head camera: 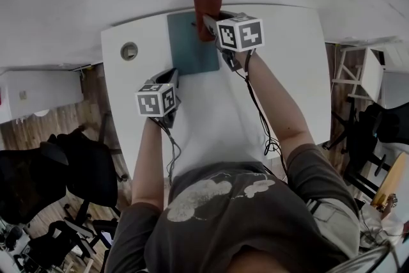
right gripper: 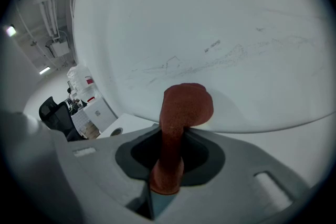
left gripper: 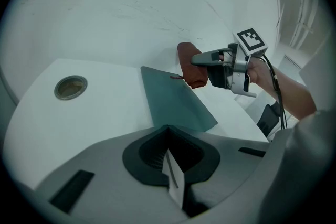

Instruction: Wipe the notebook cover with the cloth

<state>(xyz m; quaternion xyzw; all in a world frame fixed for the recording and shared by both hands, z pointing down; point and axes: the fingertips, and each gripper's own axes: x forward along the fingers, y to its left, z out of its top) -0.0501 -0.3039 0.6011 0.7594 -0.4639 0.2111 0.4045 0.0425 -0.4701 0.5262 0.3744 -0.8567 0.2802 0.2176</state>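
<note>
**Cloth clamped in the right gripper at the notebook's far edge**

The right gripper (right gripper: 164,182) has its jaws closed on a rust-red cloth (right gripper: 181,107). The cloth rises out from between them as a narrow fold, and its free end flops over at the top. In the head view the right gripper (head camera: 209,22) reaches across the table's far side. There the cloth (head camera: 208,4) sits at the far right corner of the teal notebook (head camera: 190,45), close to the white wall (right gripper: 210,23). From the left gripper view the cloth (left gripper: 190,68) hangs down from the right gripper (left gripper: 198,60), with its lower end just at the notebook's (left gripper: 176,99) far corner. I cannot tell whether it touches the cover.

The left gripper (left gripper: 172,176) has its jaws drawn together, with nothing held between them. In the head view the left gripper (head camera: 170,80) points at the notebook's near left corner. Its own body hides whether it touches that corner.

The notebook lies flat and closed on the white table (head camera: 211,112), towards the far edge. A round cable grommet (head camera: 129,51) is set into the tabletop to the notebook's left, well apart from it.
</note>
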